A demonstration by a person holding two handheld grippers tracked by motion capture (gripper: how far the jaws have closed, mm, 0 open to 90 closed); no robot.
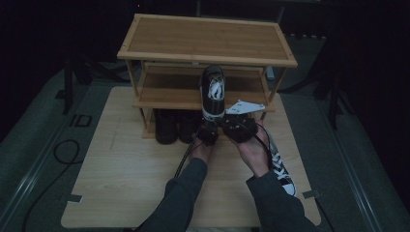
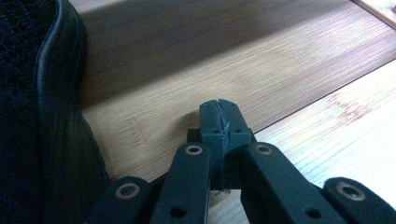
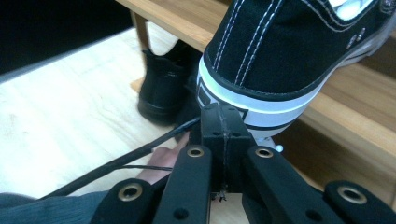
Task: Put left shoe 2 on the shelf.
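Sneaker, black canvas with white laces and a white sole band, lies on the middle shelf of a bamboo shoe rack, near that shelf's right half. Its long axis runs front to back across the shelf: the toe points away toward the rack's rear, and the heel hangs past the shelf's front edge toward the person. In the right gripper view the heel with its white stitching and striped sole band sits just above and beyond the jaw tips, overhanging the shelf edge.

Both grippers meet just below that heel at the rack's front. The left gripper has its jaws pressed together with nothing between them; in the left gripper view the tips rest close over a wooden board, with a dark shoe just beside them at the picture's left. The right gripper, carrying a grey three-cornered plate, likewise has its jaws pressed together on nothing, its tips right at the sneaker's heel sole; whether they touch it I cannot tell.

Two black boots stand on the rack's lowest level, near its left front post. A second black-and-white sneaker lies on the table near its right edge, beside the right forearm.
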